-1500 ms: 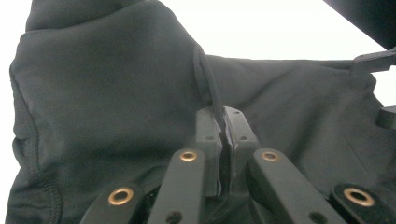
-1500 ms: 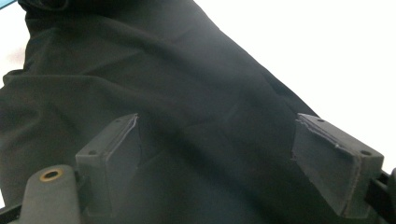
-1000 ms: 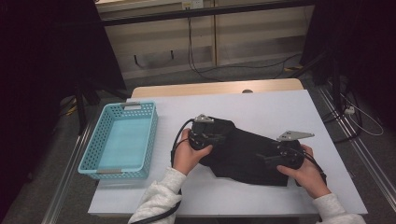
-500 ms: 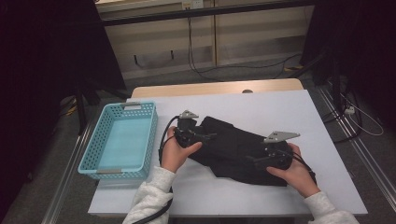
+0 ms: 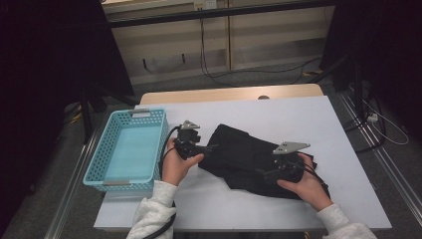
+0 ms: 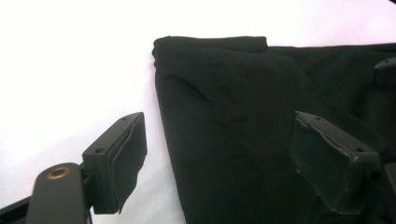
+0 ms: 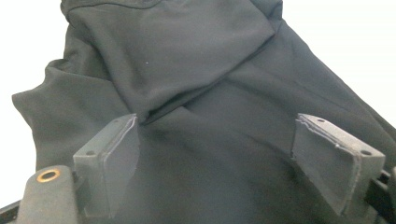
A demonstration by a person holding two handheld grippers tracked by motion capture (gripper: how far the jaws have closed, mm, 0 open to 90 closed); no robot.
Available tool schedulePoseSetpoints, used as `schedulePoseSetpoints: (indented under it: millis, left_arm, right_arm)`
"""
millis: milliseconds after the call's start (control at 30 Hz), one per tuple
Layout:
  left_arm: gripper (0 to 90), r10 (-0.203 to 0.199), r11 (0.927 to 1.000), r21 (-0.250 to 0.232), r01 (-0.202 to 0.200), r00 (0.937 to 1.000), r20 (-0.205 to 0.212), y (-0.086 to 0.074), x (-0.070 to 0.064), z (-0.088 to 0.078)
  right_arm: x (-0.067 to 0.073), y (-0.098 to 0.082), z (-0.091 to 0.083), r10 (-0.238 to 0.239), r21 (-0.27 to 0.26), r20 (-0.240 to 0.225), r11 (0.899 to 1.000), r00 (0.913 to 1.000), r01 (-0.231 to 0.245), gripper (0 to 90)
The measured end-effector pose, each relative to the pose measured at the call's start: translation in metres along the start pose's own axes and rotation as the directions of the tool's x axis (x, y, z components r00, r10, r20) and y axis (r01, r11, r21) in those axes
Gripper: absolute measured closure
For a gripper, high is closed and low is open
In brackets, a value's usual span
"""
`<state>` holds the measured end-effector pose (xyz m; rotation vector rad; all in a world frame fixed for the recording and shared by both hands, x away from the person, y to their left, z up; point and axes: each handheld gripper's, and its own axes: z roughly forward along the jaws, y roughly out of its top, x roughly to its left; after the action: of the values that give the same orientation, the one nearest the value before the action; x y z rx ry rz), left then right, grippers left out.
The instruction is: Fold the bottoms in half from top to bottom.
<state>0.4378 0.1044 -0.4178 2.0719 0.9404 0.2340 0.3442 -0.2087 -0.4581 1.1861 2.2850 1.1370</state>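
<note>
Lying flat, black garment (image 5: 259, 157), long axis upper-left to lower-right

Left gripper (image 5: 211, 147) held in left hand (image 5: 175, 164), pointing level toward the right of the high view; jaws just been opening, now wide apart, pads (image 6: 128, 158) bare with nothing clamped between them. Right gripper (image 5: 260, 172) held in right hand (image 5: 303, 184), pointing level toward the left; jaws spread wide, nothing pinched between pads (image 7: 122, 161). Both forearms sleeved in light grey, entering from the bottom edge.
</note>
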Motion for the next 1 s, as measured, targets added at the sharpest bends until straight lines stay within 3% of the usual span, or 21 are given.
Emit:
schedulePoseSetpoints:
  millis: [233, 367, 433, 800, 900, 1000]
  left_arm:
    - [15.2, 0.004, 1.0000, 0.002, -0.004, 0.9999, -0.009, -0.006, 0.003, -0.004]
    - [14.0, -0.012, 0.9998, 0.015, 0.012, 0.9998, -0.014, -0.010, 0.005, -0.005]
    - [12.5, 0.000, 0.9997, 0.026, 0.001, 0.9999, -0.014, -0.011, 0.005, -0.007]
    - [11.1, -0.015, 0.9999, 0.006, 0.015, 0.9997, -0.020, -0.015, 0.008, -0.014]
    - [10.7, -0.015, 0.9996, 0.025, 0.016, 0.9996, -0.025, -0.018, 0.011, -0.019]
    - [10.2, -0.017, 0.9998, 0.013, 0.017, 0.9995, -0.028, -0.019, 0.011, -0.021]
  right_arm:
    - [0.005, 0.006, 0.001, -0.001, -0.037, 0.004, 0.999, 1.0000, 0.002, 13.3]
    - [0.008, 0.008, 0.002, -0.011, -0.040, 0.003, 0.999, 0.9999, 0.011, 12.4]
    - [0.007, 0.007, 0.002, -0.011, -0.037, 0.007, 0.999, 0.9999, 0.012, 12.3]
    - [0.013, 0.014, 0.005, -0.001, -0.056, 0.002, 0.998, 1.0000, 0.001, 5.3]
    - [0.018, 0.018, 0.009, -0.012, -0.057, -0.015, 0.998, 0.9998, 0.011, 6.0]
    - [0.021, 0.021, 0.011, -0.024, -0.055, -0.033, 0.998, 0.9992, 0.022, 12.4]
